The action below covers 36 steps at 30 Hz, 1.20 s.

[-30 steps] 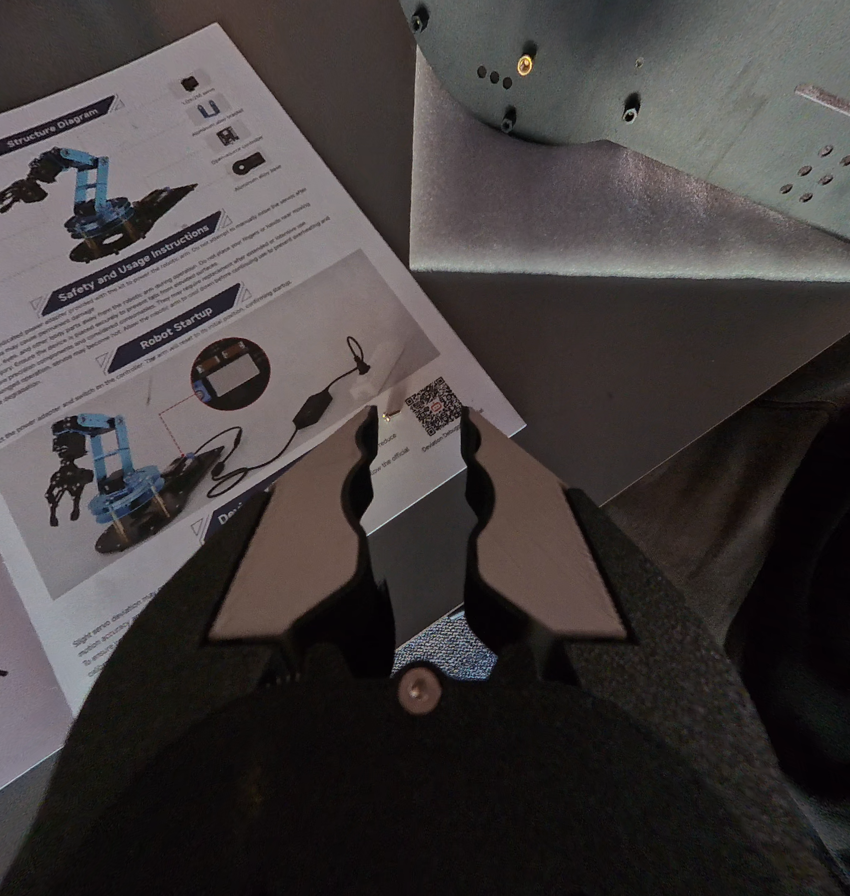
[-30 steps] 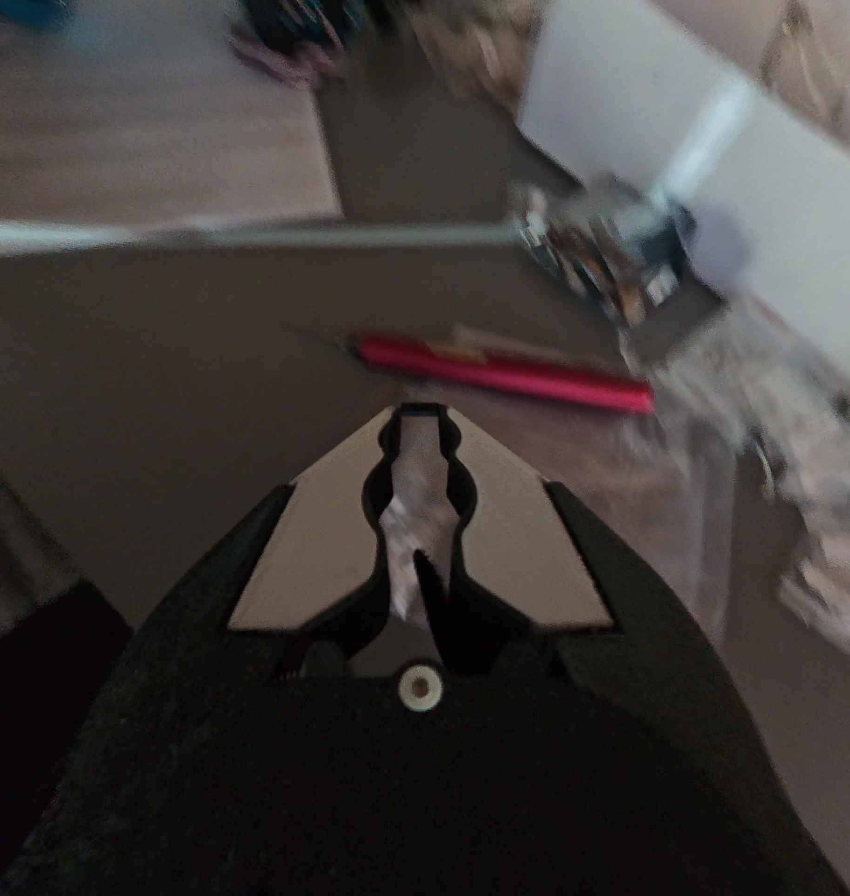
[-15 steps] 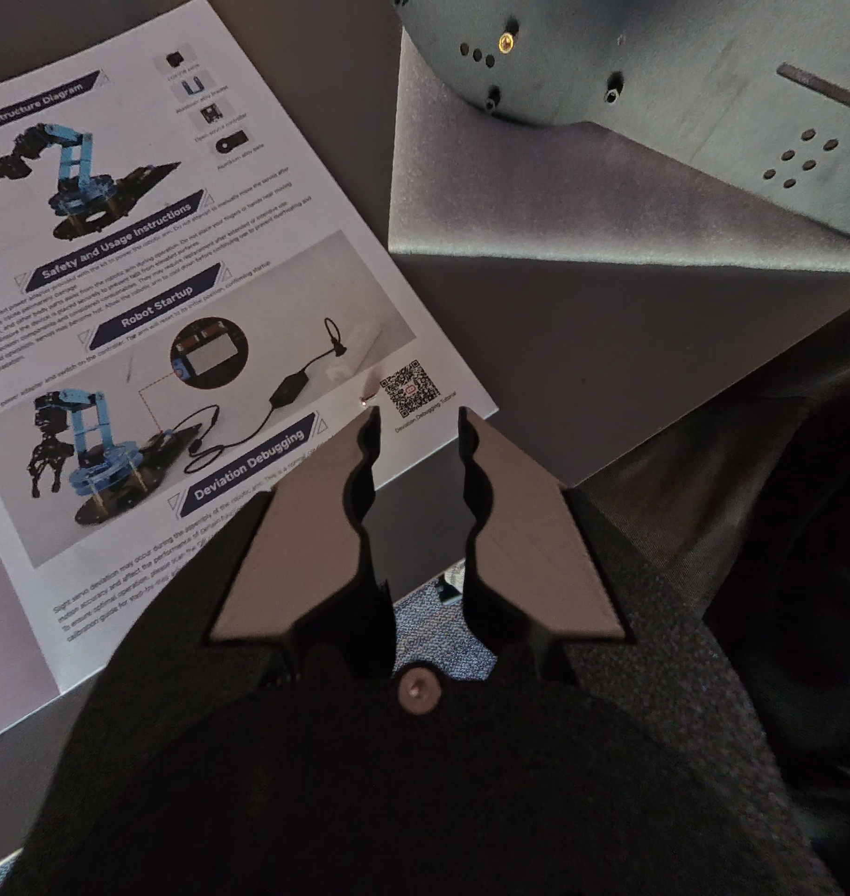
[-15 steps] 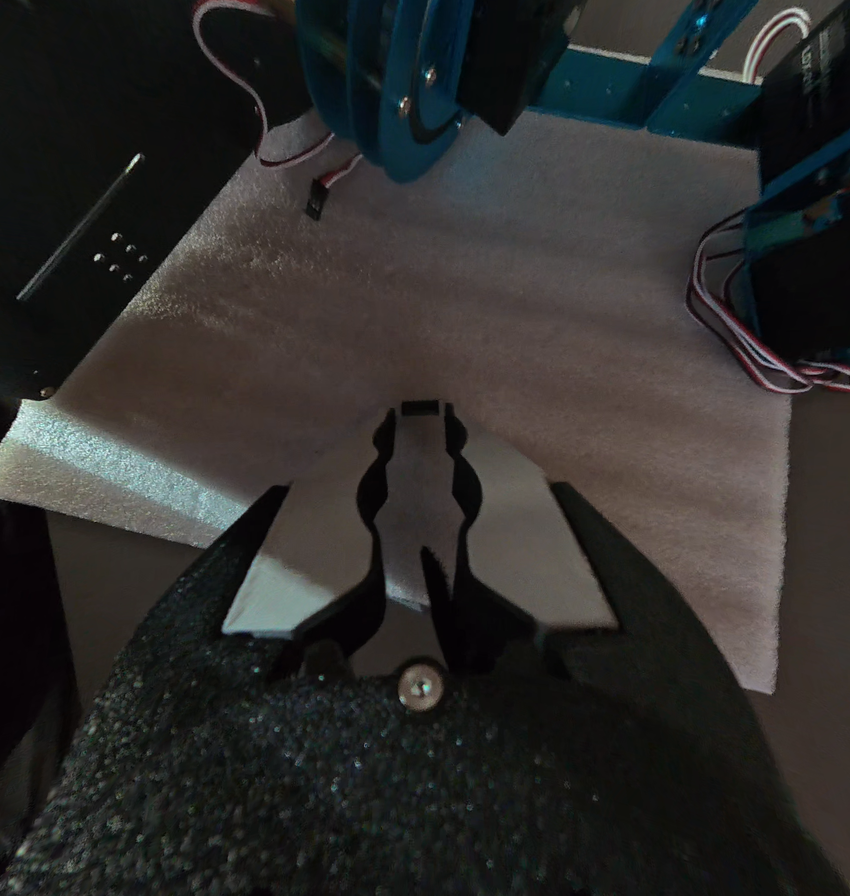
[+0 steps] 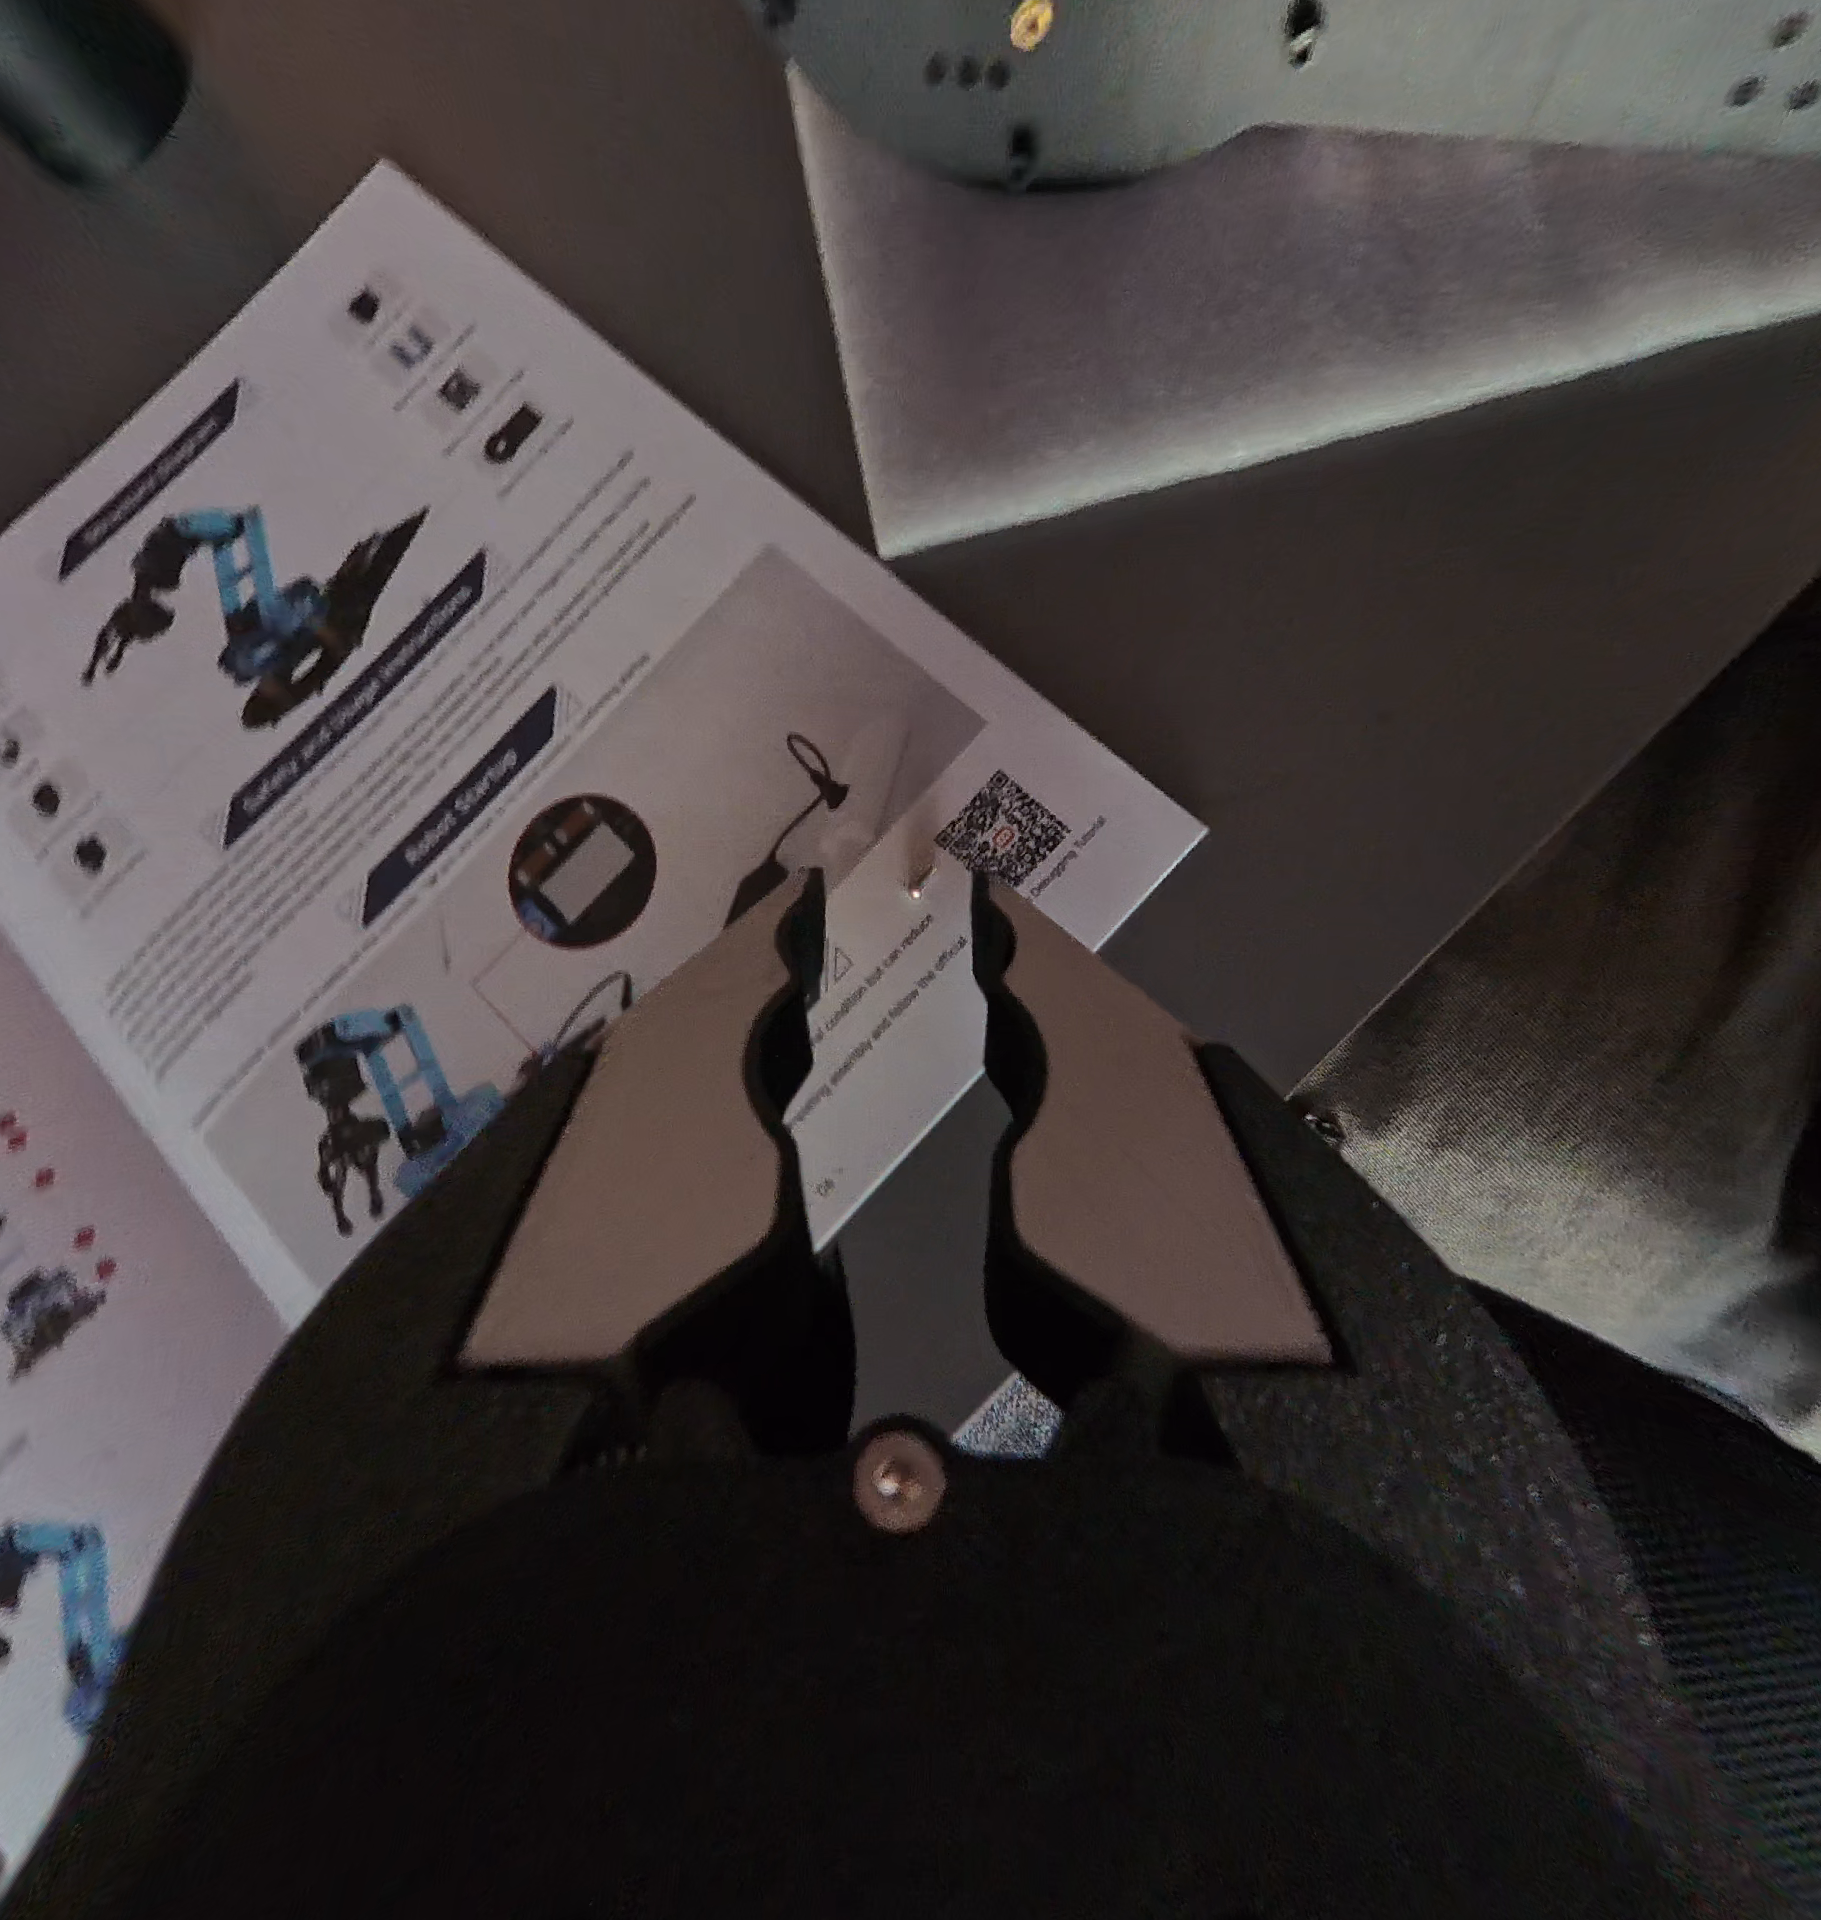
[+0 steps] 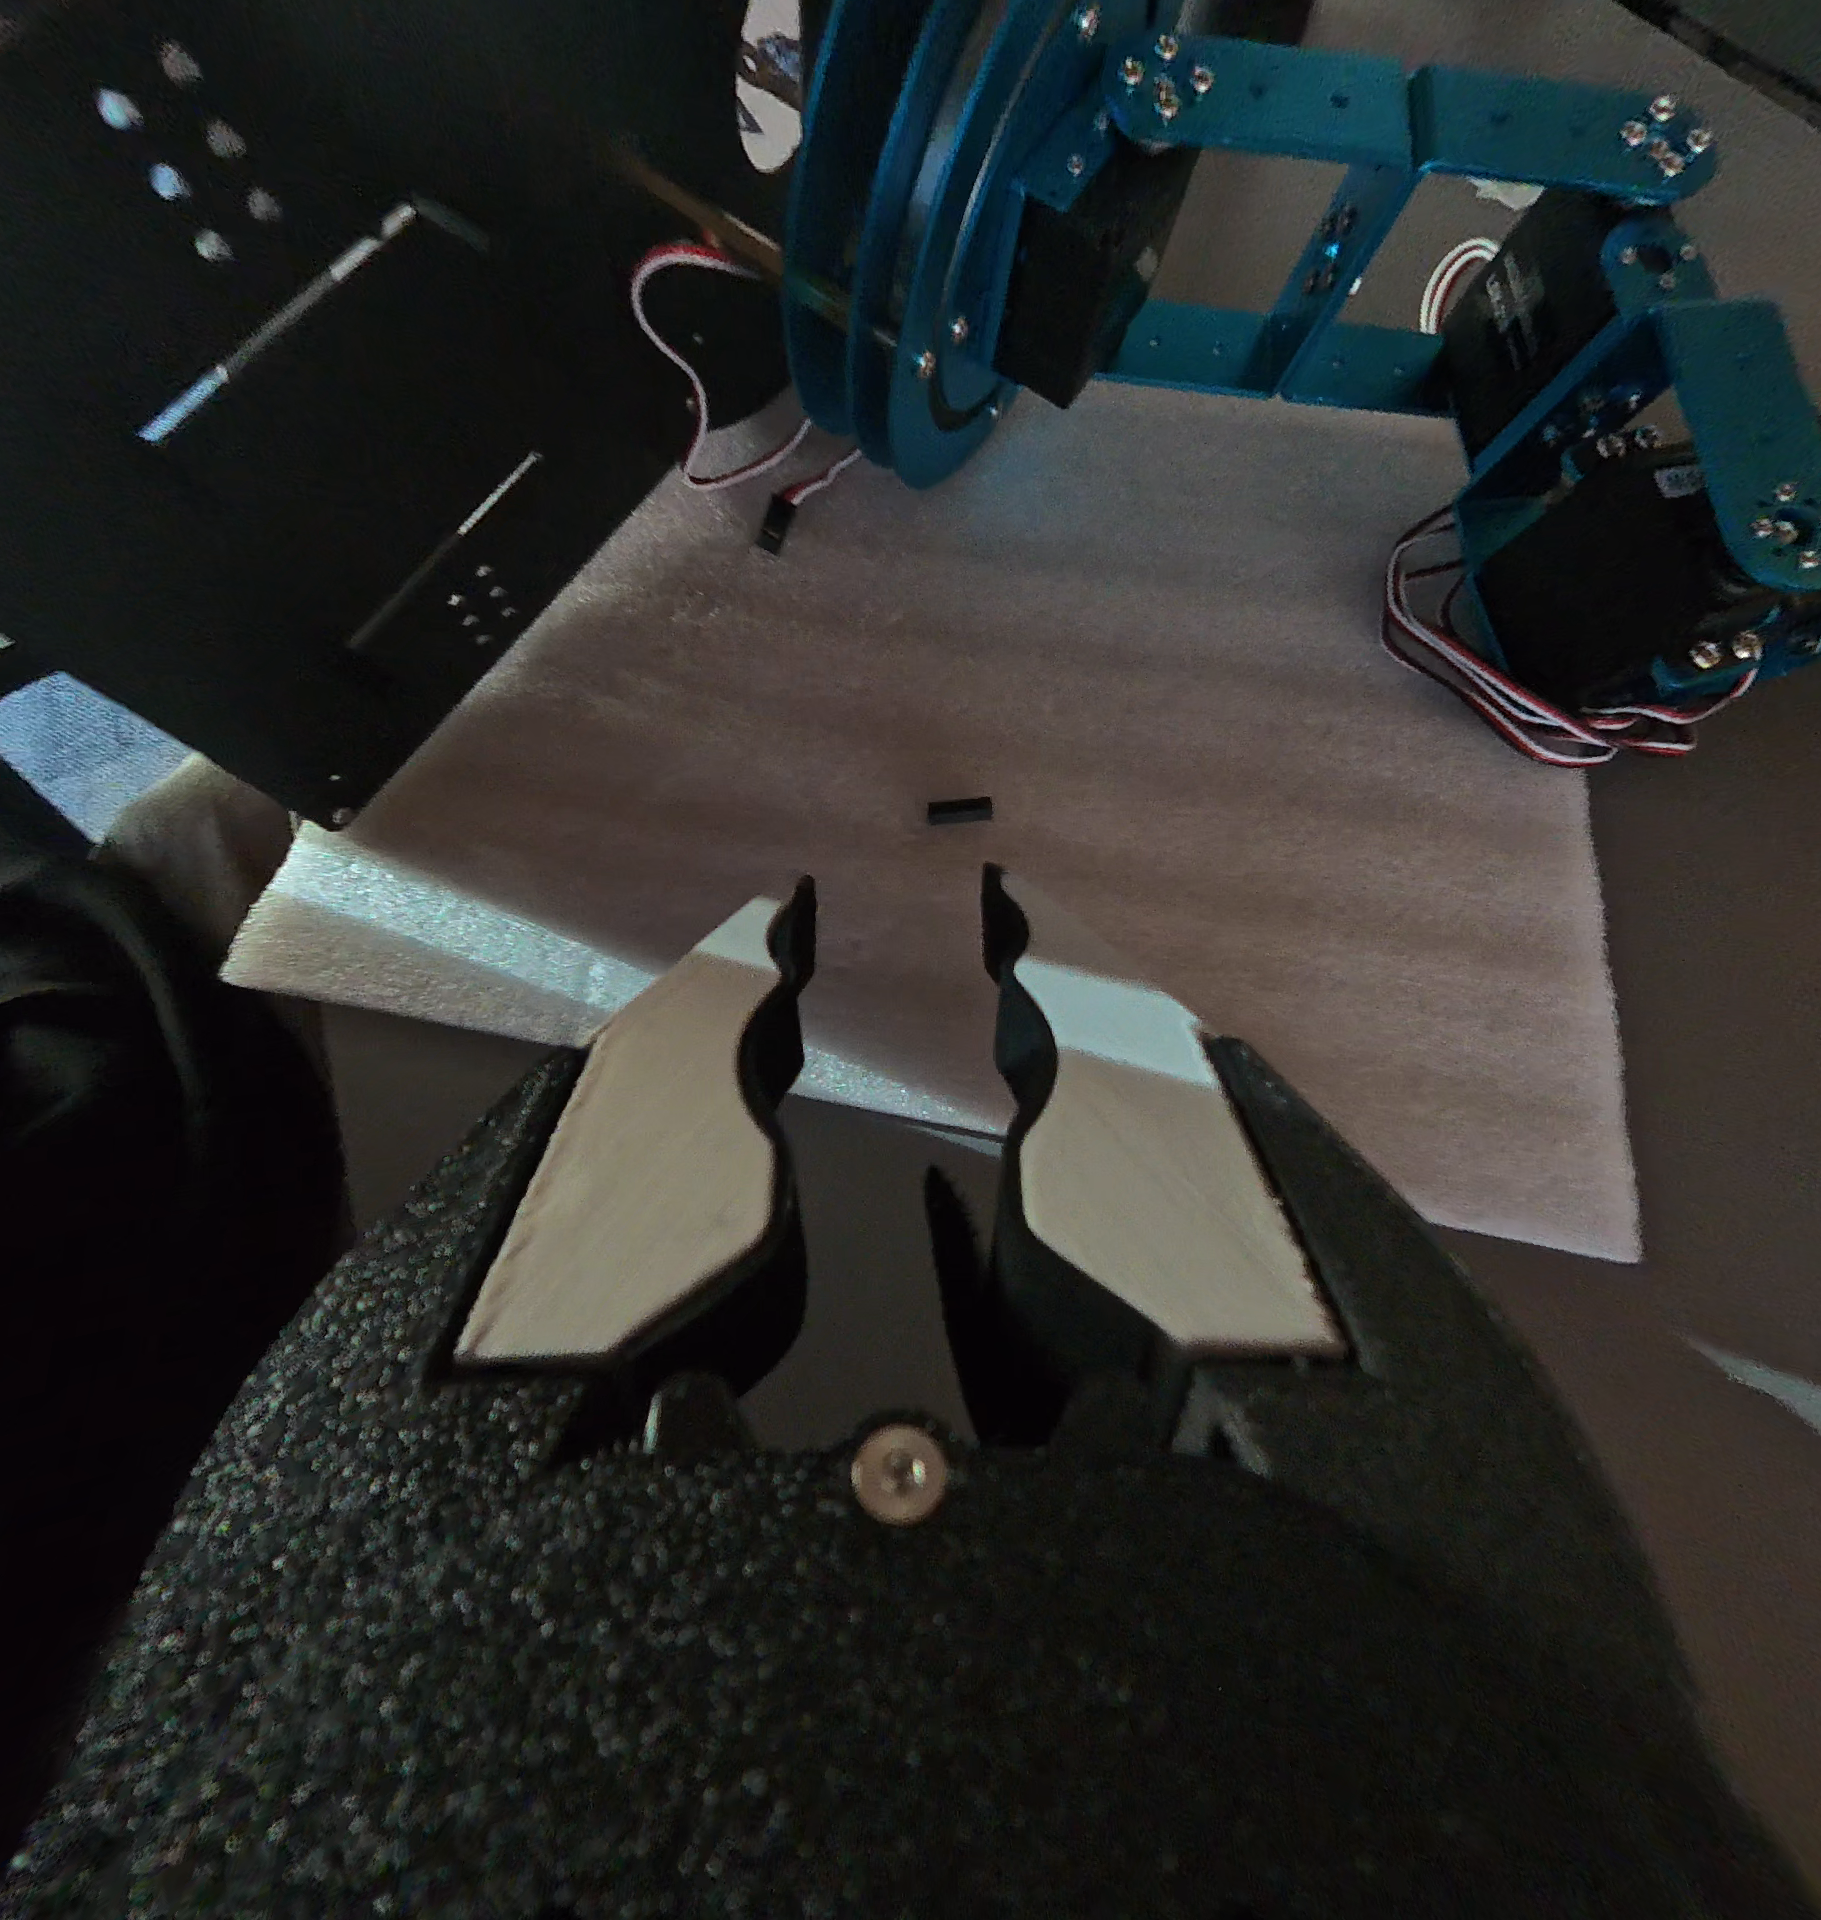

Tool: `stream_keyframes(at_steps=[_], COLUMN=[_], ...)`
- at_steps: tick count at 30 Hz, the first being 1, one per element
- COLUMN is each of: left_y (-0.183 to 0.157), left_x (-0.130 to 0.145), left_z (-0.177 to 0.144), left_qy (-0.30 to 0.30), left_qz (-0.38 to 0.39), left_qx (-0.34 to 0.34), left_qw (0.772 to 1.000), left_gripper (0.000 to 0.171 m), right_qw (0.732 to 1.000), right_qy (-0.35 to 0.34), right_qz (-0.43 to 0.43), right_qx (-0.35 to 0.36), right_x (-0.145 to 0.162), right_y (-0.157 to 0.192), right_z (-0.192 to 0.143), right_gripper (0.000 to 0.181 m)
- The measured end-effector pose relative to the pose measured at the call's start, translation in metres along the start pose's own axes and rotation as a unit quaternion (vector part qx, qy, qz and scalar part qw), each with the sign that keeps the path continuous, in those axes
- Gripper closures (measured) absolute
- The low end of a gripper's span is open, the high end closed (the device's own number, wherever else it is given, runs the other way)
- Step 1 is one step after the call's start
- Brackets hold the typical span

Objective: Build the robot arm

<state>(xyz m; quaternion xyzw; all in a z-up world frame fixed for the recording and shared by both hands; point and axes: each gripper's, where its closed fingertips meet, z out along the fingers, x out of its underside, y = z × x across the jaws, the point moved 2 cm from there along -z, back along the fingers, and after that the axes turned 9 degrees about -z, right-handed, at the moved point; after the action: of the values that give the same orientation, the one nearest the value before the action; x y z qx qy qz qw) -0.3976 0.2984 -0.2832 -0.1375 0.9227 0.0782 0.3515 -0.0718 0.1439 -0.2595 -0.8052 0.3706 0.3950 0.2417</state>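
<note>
Since half a second back, right tongs (image 6: pixel 893 883) had spread apart and let go of the small black part (image 6: pixel 960 809), which now lay loose on the foam sheet (image 6: pixel 1249 935) just past the tips. Left tongs (image 5: pixel 890 883) had slid further over the leaflet; jaws stayed apart as before, holding nothing.

Left to right. Left view: printed leaflet (image 5: pixel 386 748) flat on the dark bench (image 5: pixel 1249 727), left tongs hovering above its lower right corner, near the square code print. A tiny shiny speck (image 5: pixel 916 883) sat on the paper between the tips, too small to identify. Beyond, foam corner with a grey round plate (image 5: pixel 1301 83) on it. Grey cloth (image 5: pixel 1612 1091) at far right, off the bench edge.

Right view: black perforated plate (image 6: pixel 262 416) on the left, overlapping the foam. Blue robot arm frame (image 6: pixel 1145 260) with black servos lay on its side at the back, red-white wires (image 6: pixel 1508 717) trailing onto the foam. A small black plug (image 6: pixel 776 520) lay near the blue disc.

Risks, as I judged it: black part is small and dark, easy to nudge or lose on a regrasp. Loose wires could snag tongs reaching toward the frame. Left tongs dropping could drag or crease the leaflet.
</note>
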Motion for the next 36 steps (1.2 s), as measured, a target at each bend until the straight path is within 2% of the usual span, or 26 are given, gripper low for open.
stream_keyframes(at_steps=[3,7,11,13,17,20,25,30,32,36], left_y=[0.001,0.002,0.002,0.003,0.004,0.000,0.006,0.005,0.003,0.001], left_x=[-0.006,0.001,-0.003,-0.002,0.001,0.004,0.006,0.009,0.009,0.012], left_z=[-0.001,0.004,0.011,0.013,0.013,0.012,0.010,0.007,0.006,0.001], left_qy=[-0.013,0.015,-0.027,-0.023,-0.016,-0.017,-0.008,0.007,0.017,0.023], left_qz=[0.036,0.088,0.175,0.194,0.183,0.167,0.143,0.107,0.092,0.090], left_qx=[0.054,0.110,0.110,0.108,0.127,0.148,0.132,0.150,0.162,0.173], left_qw=[0.998,0.990,0.978,0.975,0.975,0.975,0.981,0.983,0.982,0.981], left_gripper=[0.144,0.145,0.144,0.149,0.153,0.168,0.159,0.161,0.152,0.152], right_qw=[1.000,0.999,0.999,0.998,0.998,0.997,0.996,0.996,0.996,0.996], right_qy=[-0.012,-0.012,-0.015,-0.016,-0.016,-0.015,-0.006,-0.005,-0.006,-0.008], right_qz=[0.003,-0.006,-0.002,0.002,0.009,0.012,0.012,0.012,0.015,0.017], right_qx=[-0.029,-0.042,-0.051,-0.057,-0.065,-0.073,-0.083,-0.088,-0.089,-0.086], right_x=[-0.002,-0.002,-0.002,-0.002,-0.001,0.000,0.004,0.005,0.005,0.006], right_y=[0.007,0.011,0.012,0.012,0.011,0.011,0.015,0.016,0.015,0.014], right_z=[-0.001,-0.001,-0.002,-0.002,-0.003,-0.002,0.000,-0.001,-0.002,-0.005], right_gripper=[0.151,0.151,0.152,0.152,0.152,0.152,0.152,0.152,0.152,0.152])
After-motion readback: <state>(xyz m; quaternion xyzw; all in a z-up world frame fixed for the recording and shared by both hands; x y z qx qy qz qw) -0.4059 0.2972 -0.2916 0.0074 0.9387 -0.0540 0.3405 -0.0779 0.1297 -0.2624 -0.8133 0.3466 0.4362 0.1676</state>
